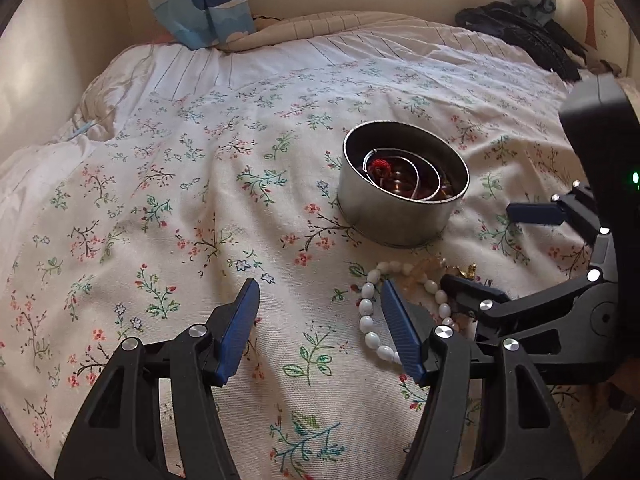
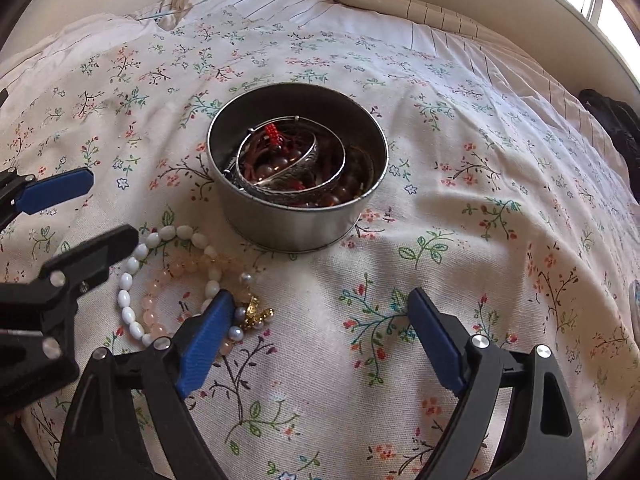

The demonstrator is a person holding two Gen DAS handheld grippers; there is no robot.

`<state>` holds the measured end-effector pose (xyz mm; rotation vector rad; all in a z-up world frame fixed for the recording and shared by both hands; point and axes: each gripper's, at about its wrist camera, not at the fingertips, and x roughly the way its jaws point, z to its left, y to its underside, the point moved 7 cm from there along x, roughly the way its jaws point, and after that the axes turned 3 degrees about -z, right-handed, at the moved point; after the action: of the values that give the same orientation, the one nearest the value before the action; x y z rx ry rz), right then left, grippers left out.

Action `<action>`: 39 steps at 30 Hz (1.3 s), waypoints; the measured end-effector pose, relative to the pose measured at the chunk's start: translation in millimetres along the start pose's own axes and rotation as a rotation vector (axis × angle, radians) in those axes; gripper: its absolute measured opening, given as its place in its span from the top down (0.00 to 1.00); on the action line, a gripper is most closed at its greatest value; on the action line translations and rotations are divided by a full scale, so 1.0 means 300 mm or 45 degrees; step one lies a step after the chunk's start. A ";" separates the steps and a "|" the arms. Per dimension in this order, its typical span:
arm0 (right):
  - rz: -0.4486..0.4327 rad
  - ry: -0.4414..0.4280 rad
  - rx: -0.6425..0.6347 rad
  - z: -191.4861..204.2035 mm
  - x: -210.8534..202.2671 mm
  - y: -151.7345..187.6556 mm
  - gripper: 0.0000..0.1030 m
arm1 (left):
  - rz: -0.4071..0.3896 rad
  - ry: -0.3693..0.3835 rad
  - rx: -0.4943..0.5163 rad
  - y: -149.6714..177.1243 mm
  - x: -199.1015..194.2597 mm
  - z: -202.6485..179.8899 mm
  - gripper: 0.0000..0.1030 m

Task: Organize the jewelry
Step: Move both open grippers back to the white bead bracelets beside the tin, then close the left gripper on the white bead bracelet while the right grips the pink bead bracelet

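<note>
Both wrist views look steeply down, close — sharing the tin point(image 1: 402, 184) and bedspread point(image 1: 200, 200).

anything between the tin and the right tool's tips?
Between the tin and the right tool lies only bare floral bedspread. The white bead bracelet sits off to the left. Right wrist view shows it.

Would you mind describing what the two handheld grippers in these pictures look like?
Both look alike. The left gripper and the right gripper each have two black plastic linkage arms with cut-out openings and round silver pivot pins, ending in flat blue ribbed fingers. The right unit's black body shows a small green light. No cables or sleeves are visible.
</note>
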<state>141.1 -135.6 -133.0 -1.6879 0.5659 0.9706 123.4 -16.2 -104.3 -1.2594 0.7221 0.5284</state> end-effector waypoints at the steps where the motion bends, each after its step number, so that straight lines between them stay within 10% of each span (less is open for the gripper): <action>1: 0.003 -0.004 0.005 -0.005 0.001 0.002 0.17 | 0.023 -0.013 0.009 0.006 0.013 -0.003 0.42; 10: 0.034 0.241 0.101 -0.171 -0.086 0.110 0.12 | 0.078 -0.096 0.062 0.038 0.036 0.003 0.42; 15: -0.075 0.027 0.220 -0.173 -0.141 0.111 0.13 | 0.004 -0.095 0.105 0.010 0.003 -0.031 0.42; 19: -0.123 -0.169 0.217 -0.111 -0.147 0.076 0.44 | -0.026 -0.086 0.187 -0.003 0.006 -0.082 0.43; 28: -0.016 -0.243 0.142 -0.025 -0.108 0.116 0.85 | 0.011 0.041 0.291 0.025 0.010 -0.169 0.94; 39: 0.035 -0.155 0.117 -0.030 -0.072 0.140 0.75 | 0.108 0.116 0.138 0.050 0.050 -0.126 0.93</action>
<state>99.7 -160.1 -137.5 -1.5325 0.5458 1.0438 115.3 -49.8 -130.7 -1.1612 0.8725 0.4966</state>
